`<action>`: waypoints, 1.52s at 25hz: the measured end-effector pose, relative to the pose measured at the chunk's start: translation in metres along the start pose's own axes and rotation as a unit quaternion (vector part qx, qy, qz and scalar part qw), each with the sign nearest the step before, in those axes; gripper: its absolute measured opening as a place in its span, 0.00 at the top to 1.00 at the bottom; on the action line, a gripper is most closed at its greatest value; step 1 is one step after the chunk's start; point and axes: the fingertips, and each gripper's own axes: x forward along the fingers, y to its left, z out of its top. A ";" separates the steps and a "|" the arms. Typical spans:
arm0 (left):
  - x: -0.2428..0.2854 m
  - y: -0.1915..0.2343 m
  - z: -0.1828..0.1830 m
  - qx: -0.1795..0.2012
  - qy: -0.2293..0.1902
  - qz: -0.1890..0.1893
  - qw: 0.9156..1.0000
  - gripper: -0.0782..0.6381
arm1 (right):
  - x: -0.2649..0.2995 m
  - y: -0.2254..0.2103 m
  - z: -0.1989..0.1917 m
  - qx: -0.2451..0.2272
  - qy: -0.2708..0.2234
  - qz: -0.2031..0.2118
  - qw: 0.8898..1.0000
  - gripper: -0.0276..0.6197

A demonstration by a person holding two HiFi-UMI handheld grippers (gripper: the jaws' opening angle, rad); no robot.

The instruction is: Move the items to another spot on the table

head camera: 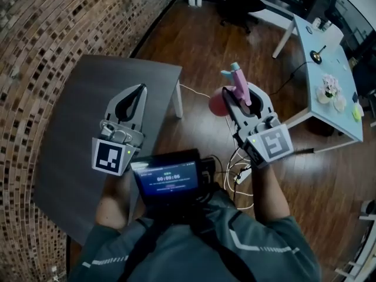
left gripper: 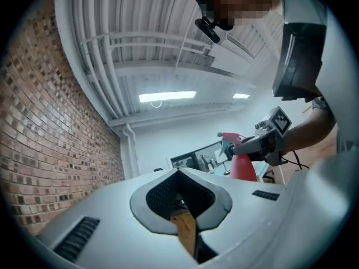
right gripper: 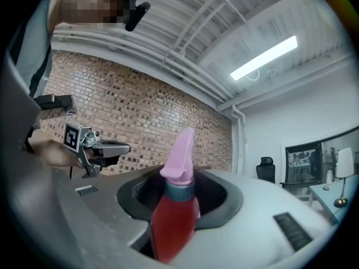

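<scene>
Brick wall (head camera: 35, 40), office chair (head camera: 238, 2), white desk (head camera: 326, 120)

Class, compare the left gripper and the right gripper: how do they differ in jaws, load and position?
The right gripper is shut on a red spray bottle; the left gripper carries none. The left gripper's jaws meet at their tips; the right gripper's stand apart around the bottle. The left gripper is over the dark table, the right gripper over the wooden floor. Both carry a marker cube.
</scene>
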 end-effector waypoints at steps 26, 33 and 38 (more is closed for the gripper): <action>0.028 0.208 -0.102 -0.014 0.118 0.284 0.951 0.90 | 0.361 -0.042 -0.043 0.025 -0.001 0.290 0.957 0.73; 0.028 0.209 -0.139 -0.013 0.153 0.379 0.913 0.90 | 0.416 -0.017 -0.106 0.015 0.035 0.409 0.912 0.73; 0.009 0.195 -0.178 -0.037 0.185 0.437 0.879 0.89 | 0.429 0.017 -0.164 0.011 0.067 0.476 0.877 0.73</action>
